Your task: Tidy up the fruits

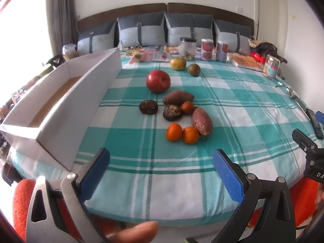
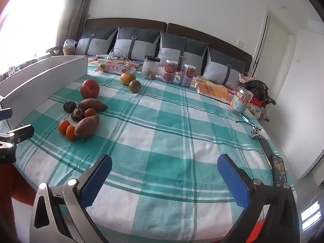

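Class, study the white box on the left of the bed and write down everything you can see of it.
The long white rectangular cardboard box lies open-topped along the left side of the teal-and-white checked bedspread. Its walls look smooth and stiff, the inner floor plain brown, and nothing shows inside. One far wall stands taller, like a raised flap. It rests flat, with the fruits lying apart from it to its right; no gripper touches it.

Each hand-held gripper has two flat fingers faced with textured blue rubber pads [image 1: 227,175], set on black brackets. The left gripper [image 1: 161,172] carries a brushed-silver metal linkage arm [image 1: 68,192] with round steel pivot pins and triangular cut-outs on one side, and a black arm on the other; the right gripper [image 2: 164,177] is built the same way. White lettering marks the black body (only a few letters are readable). A knitted orange-red sleeve [image 1: 20,202] shows at the lower edge.
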